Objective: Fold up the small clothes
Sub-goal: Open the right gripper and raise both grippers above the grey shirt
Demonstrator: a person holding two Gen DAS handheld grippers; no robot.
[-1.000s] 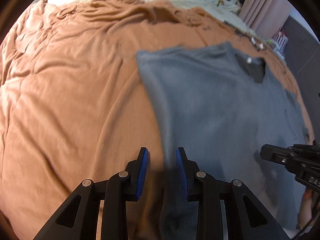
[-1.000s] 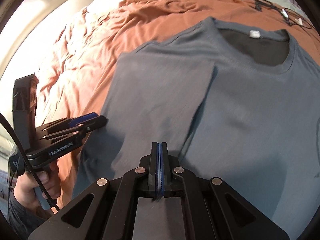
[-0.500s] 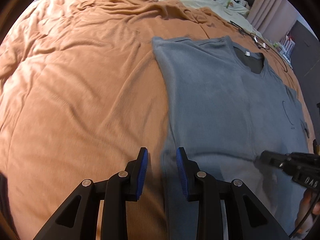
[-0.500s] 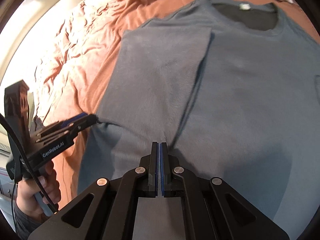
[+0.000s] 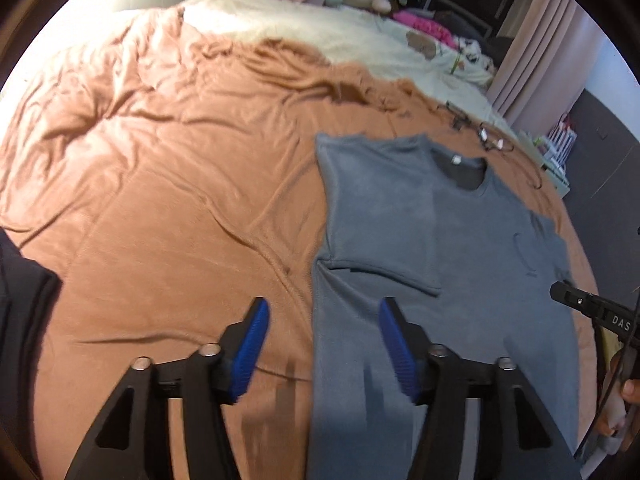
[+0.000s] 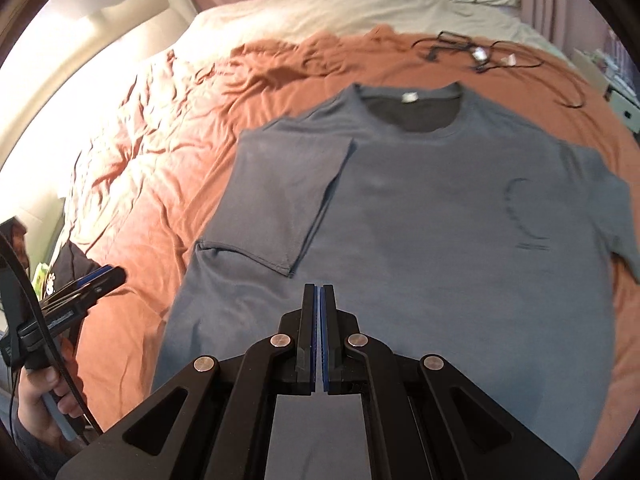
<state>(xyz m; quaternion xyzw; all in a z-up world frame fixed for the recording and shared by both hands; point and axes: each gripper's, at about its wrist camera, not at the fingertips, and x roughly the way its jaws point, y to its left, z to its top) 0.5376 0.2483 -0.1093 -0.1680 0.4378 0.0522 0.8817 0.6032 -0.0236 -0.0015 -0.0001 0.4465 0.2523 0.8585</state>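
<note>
- My left gripper point(image 5: 322, 344) is opening, nothing between its pads, above the shirt's left edge
- My right gripper point(image 6: 319, 332) is closed and empty
- Grey T-shirt point(image 6: 420, 216) lies flat on the bed's orange blanket point(image 5: 160, 184), one sleeve point(image 6: 280, 200) folded inward for a narrower fold

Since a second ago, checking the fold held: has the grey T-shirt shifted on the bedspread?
Cannot tell: the folded-in sleeve looks unchanged, but both cameras pulled back, so the grey T-shirt only appears smaller.

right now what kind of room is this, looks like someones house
Most likely a bedroom: the grey t-shirt lies on a bed's rumpled orange sheet, with a cream blanket beyond and pink curtains behind.
</note>
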